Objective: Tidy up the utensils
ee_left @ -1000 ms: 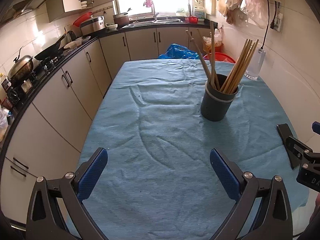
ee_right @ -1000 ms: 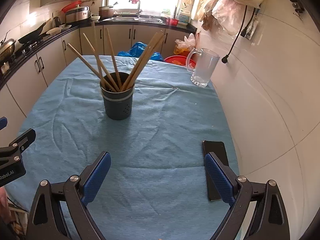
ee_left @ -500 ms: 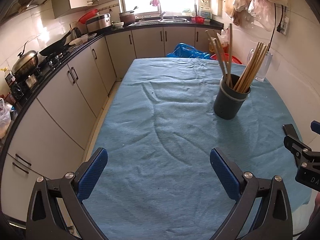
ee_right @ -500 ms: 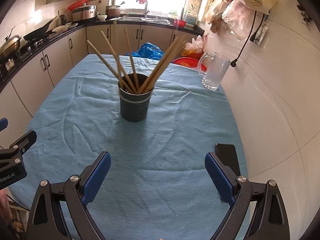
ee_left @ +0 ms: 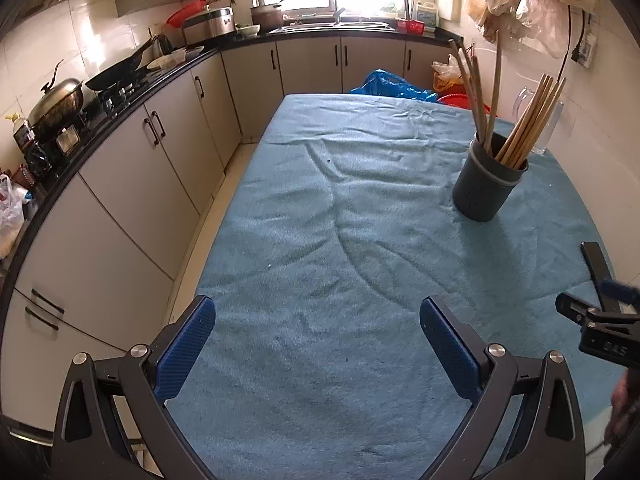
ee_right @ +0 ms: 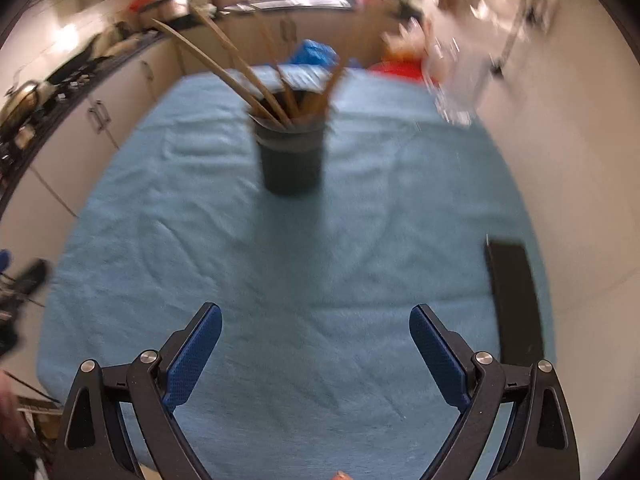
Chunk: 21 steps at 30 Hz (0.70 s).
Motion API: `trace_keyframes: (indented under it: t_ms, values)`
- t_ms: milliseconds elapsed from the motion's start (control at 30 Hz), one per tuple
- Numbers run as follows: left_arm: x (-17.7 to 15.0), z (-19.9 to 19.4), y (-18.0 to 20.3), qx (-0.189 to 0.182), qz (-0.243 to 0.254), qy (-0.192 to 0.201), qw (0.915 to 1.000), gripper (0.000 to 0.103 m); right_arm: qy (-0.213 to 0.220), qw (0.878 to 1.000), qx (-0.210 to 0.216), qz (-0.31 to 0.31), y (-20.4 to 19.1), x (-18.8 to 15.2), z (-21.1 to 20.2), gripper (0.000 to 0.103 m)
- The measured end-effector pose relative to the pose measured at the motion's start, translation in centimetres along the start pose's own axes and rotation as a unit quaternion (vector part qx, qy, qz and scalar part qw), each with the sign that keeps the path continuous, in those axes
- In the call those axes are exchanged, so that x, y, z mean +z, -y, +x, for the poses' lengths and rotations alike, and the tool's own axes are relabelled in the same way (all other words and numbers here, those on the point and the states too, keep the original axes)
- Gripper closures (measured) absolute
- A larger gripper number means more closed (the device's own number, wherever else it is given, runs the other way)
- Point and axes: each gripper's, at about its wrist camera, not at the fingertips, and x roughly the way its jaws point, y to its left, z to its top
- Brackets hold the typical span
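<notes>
A dark grey utensil holder stands on the table's blue cloth, far right in the left wrist view. Several wooden chopsticks stick out of it. In the blurred right wrist view the holder is straight ahead with the chopsticks fanned out. My left gripper is open and empty over the near cloth. My right gripper is open and empty, well short of the holder. The right gripper's side also shows in the left wrist view.
A black phone lies on the cloth near the right wall. A glass mug stands behind the holder. Kitchen cabinets and a stove with pans run along the left. A blue bag lies beyond the table's far end.
Both grippers have shifted left, so the holder sits further right in each view. The right wrist view has become blurred from motion. Both stay open and empty.
</notes>
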Motion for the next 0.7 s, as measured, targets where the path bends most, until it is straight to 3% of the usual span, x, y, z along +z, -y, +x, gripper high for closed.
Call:
trace_keyframes:
  t_ms: [200,300,467,700]
  values:
    - [-0.5,1.6,-0.4,0.006,-0.002,-0.023,0.9997,0.001,-0.030,0.999,-0.018,0.040,7.0,-2.1,5.7,0.006]
    - [-0.7,2.8,-0.6,0.012,-0.006,-0.037,0.9992,0.001,-0.010,0.999,-0.005,0.039,9.1,-2.2,6.9,0.006]
    - [-0.9,5.1,-0.6,0.013,-0.025,-0.063,0.9976,0.001,0.014,1.000,-0.011,0.016,9.6,-2.7,8.3,0.000]
    - [-1.4,8.7,-0.9,0.018,-0.070,-0.089,0.9934,0.001,0.055,0.998,-0.005,0.020,10.0,-3.4,8.4,0.000]
